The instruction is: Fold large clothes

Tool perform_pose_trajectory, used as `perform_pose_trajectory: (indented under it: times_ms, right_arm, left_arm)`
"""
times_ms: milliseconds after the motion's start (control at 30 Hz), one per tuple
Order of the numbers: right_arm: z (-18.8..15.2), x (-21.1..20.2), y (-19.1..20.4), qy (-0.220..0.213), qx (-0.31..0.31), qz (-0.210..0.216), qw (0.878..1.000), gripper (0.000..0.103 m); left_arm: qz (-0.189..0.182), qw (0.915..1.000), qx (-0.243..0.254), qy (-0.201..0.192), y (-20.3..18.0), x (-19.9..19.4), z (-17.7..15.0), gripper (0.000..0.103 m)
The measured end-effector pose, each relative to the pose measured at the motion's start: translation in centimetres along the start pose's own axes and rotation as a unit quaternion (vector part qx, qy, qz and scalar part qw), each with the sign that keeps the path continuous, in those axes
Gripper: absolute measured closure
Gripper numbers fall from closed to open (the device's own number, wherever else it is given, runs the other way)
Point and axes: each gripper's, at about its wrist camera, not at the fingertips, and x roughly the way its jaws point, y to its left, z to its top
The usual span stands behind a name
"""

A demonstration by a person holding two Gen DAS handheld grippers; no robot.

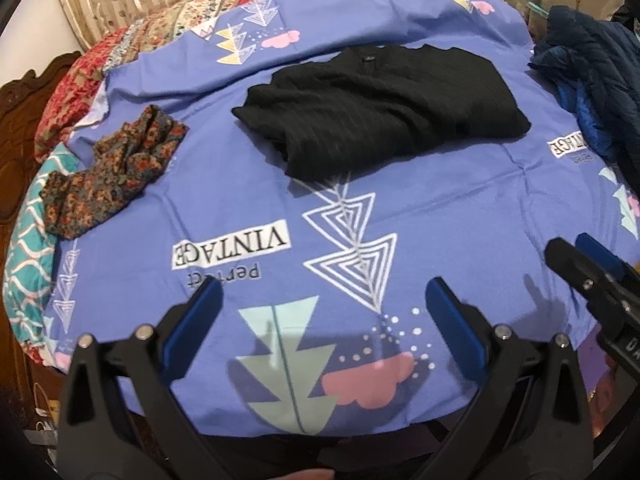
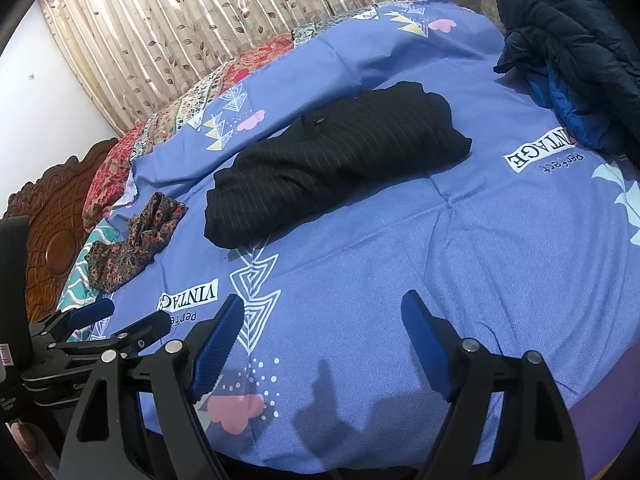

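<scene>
Centrally, folded black garment point(image 1: 380, 108) on bedsheet point(image 1: 440, 216)

Black pinstriped garment point(image 1: 380, 108), periwinkle bedsheet point(image 1: 460, 208) with white triangles, floral brown cloth point(image 1: 112, 176), navy jacket point(image 2: 576, 40)

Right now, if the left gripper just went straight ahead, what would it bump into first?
Probably the purple bedsheet itself, since the open left gripper looks tilted down toward it. If it skimmed above the sheet, the black garment comes next. Depth is hard to judge here.
</scene>
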Motion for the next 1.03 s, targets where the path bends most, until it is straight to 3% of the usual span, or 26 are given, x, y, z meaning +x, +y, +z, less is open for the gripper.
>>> perform_pose_trajectory:
  times_ms: [833, 1033]
  right_arm:
    - [0.6, -0.3, -0.2, -0.004, -0.003, -0.002, 1.000, 0.010]
    - [0.5, -0.3, -0.3, -0.005, -0.002, -0.002, 1.000, 0.010]
  left_arm:
    - [-0.052, 0.9977, -0.022, -0.038, 0.5, -1.3, 0.2, 0.006]
    - [-0.075, 0.9951, -0.055, -0.035, 1.2, -1.1, 0.1, 0.006]
